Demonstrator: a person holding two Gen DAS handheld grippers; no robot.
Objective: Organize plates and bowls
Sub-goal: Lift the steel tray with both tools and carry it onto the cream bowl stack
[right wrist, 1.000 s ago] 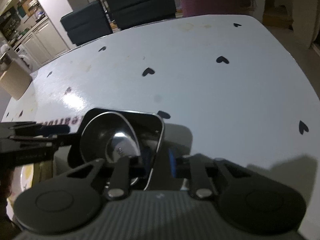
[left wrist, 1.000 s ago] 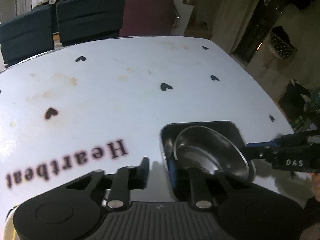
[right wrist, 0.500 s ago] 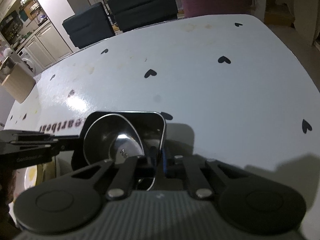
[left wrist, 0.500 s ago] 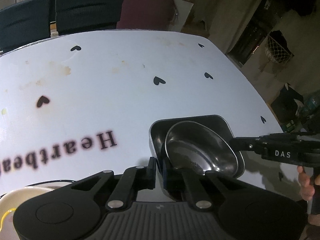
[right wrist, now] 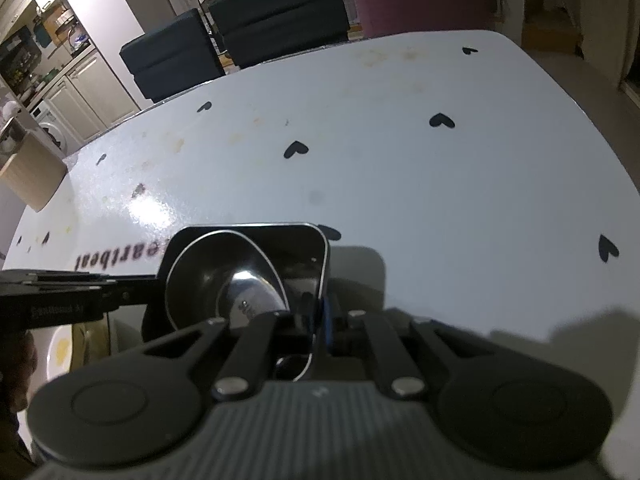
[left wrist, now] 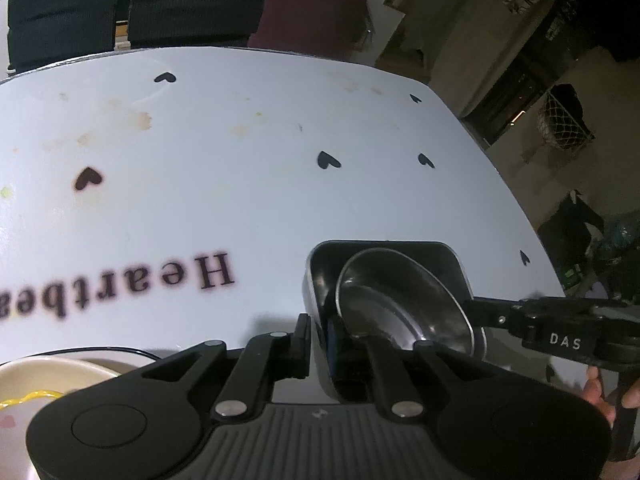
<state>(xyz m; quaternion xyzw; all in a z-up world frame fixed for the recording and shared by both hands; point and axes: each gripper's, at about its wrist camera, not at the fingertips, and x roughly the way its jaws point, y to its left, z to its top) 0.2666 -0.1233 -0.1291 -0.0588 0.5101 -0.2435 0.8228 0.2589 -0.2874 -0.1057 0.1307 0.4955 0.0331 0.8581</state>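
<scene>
Left wrist view: the jaws of the left gripper (left wrist: pixel 316 338) are closed on the near wall of the square steel tray (left wrist: pixel 448 258). A round steel bowl (left wrist: pixel 400 300) sits tilted inside it. The right gripper (right wrist: pixel 318 320) pinches the opposite wall. Beyond the jaws the white surface (left wrist: pixel 240 184) shows black hearts; a cream plate (left wrist: pixel 48 376) lies left of them.

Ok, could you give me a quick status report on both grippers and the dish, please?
Left gripper and right gripper shut on square metal dish, opposite rims. Round steel bowl nested inside. Cream plate close below-left.
</scene>
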